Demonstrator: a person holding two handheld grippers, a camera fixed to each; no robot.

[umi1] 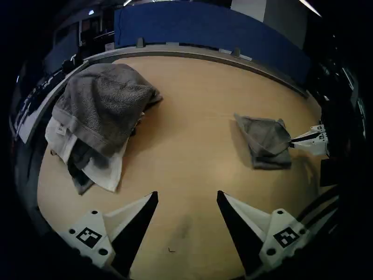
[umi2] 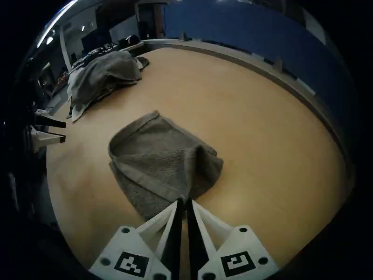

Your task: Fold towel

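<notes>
Because the right gripper (umi2: 184, 201) had its two fingers pressed nearly together on a raised ridge of the grey towel (umi2: 158, 163), the cloth began right at its fingertips. From there it spread ahead of them and off to their left. It lay rumpled on the wooden table (umi2: 261, 140), apparently doubled over. Its long axis ran slantwise from the pinched near edge towards a hemmed corner at the far left.

The left gripper (umi1: 187, 193) stood with its fingers wide apart and nothing between them, only bare tabletop beneath and ahead. From those fingers the towel lay ahead and well to the right. It was peaked up where the tips of the right gripper held it, and it was well apart from the left fingertips. A pile of other towels (umi1: 102, 107), grey over white, sat ahead and to the left of the open fingers, about as far off on the opposite side.

The right gripper was therefore much the nearer and already had hold of the cloth. Judging by the layout, the coming move depended on the free far edge. That edge lay forward and left of the closed fingers, on the side facing the left gripper. The left gripper would have to swing to its own right to take it.
</notes>
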